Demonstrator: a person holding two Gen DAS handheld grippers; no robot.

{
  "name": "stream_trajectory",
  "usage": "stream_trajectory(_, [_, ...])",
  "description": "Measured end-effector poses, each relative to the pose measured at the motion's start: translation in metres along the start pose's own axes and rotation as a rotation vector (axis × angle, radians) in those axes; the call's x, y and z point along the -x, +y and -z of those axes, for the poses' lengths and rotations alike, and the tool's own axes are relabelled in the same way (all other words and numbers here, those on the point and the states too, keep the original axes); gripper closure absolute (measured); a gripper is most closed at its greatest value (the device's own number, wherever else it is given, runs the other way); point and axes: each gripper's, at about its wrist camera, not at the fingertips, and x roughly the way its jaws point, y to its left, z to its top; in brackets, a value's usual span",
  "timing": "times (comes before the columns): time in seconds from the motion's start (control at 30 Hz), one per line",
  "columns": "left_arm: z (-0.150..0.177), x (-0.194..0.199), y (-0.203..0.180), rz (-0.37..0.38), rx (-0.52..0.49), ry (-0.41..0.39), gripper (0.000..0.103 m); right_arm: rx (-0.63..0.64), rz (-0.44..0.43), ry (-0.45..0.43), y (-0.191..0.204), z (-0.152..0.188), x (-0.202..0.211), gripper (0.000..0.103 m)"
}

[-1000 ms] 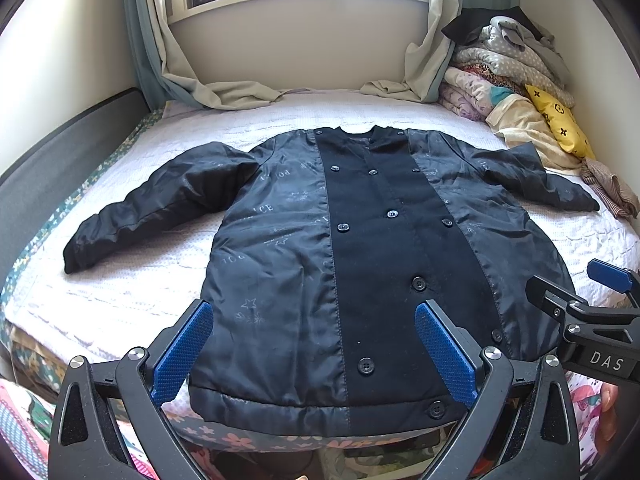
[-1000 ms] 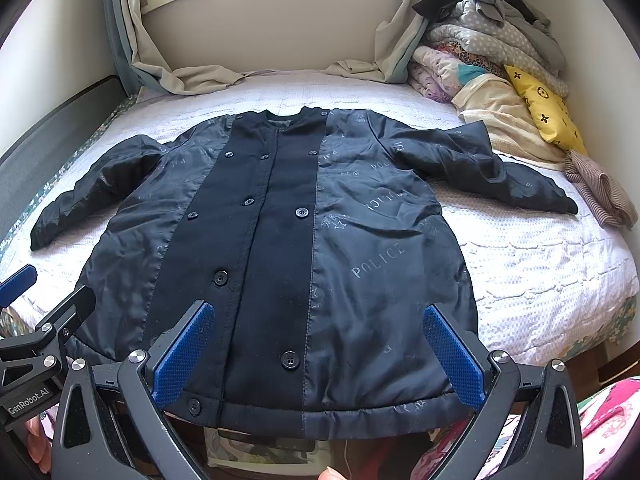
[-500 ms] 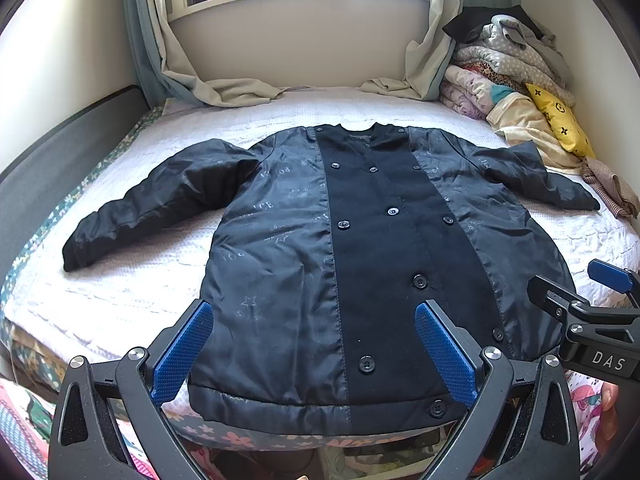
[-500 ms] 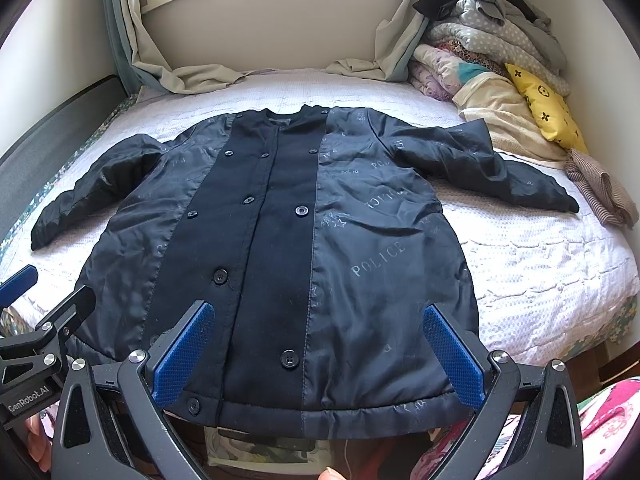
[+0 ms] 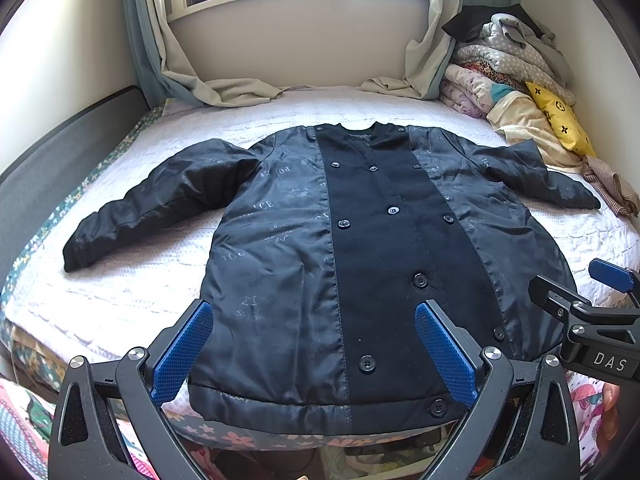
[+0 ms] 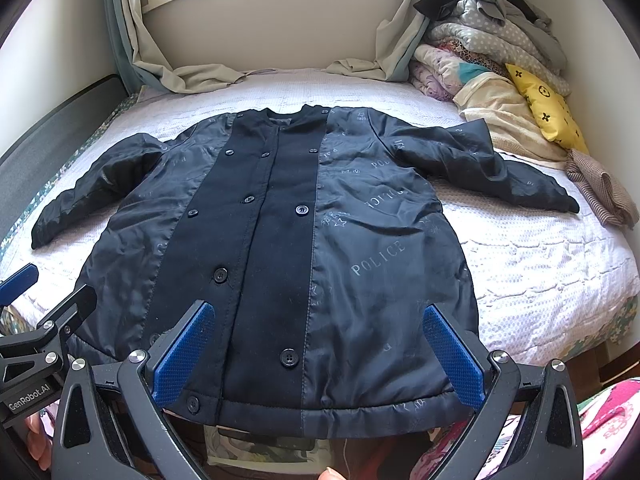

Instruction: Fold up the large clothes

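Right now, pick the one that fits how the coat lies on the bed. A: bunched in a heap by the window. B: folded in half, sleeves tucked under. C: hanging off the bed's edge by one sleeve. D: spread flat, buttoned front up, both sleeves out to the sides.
D: the coat lies flat on the bed with its buttons facing up and a sleeve stretched out to each side.

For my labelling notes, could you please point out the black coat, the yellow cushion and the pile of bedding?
black coat (image 6: 276, 264), right wrist view, on its dark front panel.
yellow cushion (image 6: 546, 110), right wrist view, on its patterned face.
pile of bedding (image 5: 508, 54), left wrist view, on the dotted grey layer.
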Motion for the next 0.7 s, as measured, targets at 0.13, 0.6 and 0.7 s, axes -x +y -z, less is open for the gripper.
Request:
stream_trajectory(0.13, [0.0003,-0.001,0.0005,0.0,-0.001,0.004,0.001,0.002,-0.001,0.002,0.0004,0.0016,-0.0008,0.0])
stream_trajectory(0.6, [0.0025,-0.0025,0.0003,-0.001,-0.002,0.007,0.001,0.002,-0.002,0.003,0.001,0.002,-0.0016,0.0])
stream_trajectory(0.7, [0.005,-0.0046,-0.0001,-0.001,-0.002,0.012,0.001,0.002,-0.002,0.005,0.0014,0.0026,-0.0023,0.0])
